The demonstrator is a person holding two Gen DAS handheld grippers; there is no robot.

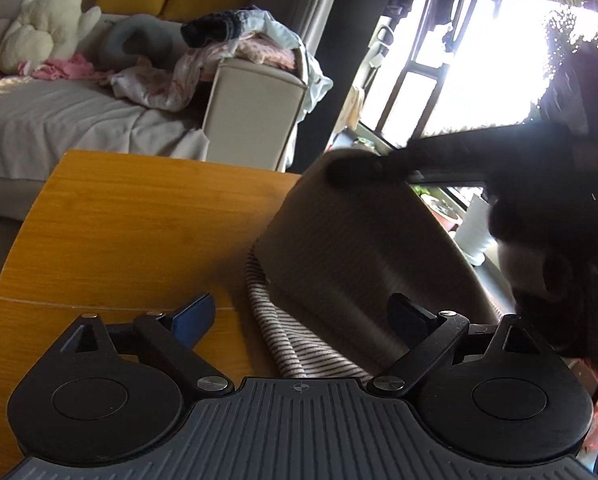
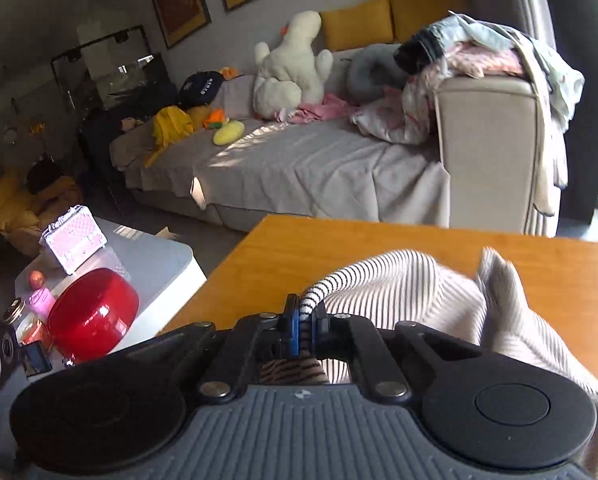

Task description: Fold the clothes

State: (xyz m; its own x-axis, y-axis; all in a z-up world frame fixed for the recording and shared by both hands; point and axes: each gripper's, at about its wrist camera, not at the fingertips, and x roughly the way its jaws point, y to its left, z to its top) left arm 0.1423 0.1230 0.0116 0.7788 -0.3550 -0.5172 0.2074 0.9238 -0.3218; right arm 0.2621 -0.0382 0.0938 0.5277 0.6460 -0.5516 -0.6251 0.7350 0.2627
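Right tool pinches ribbed striped garment; left tool spread wide.

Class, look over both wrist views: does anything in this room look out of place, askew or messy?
Yes. A heap of unfolded pink and pale clothes spills over the beige sofa's armrest, some hanging down its side. The striped grey garment on the wooden table lies bunched, one edge pinched in the right tool.

Both fisheye views sit low and close over the orange wooden worktop, each looking forward along its own gripper. Both share the grey-covered sofa beyond; the left wrist view also faces the bright window at upper right.
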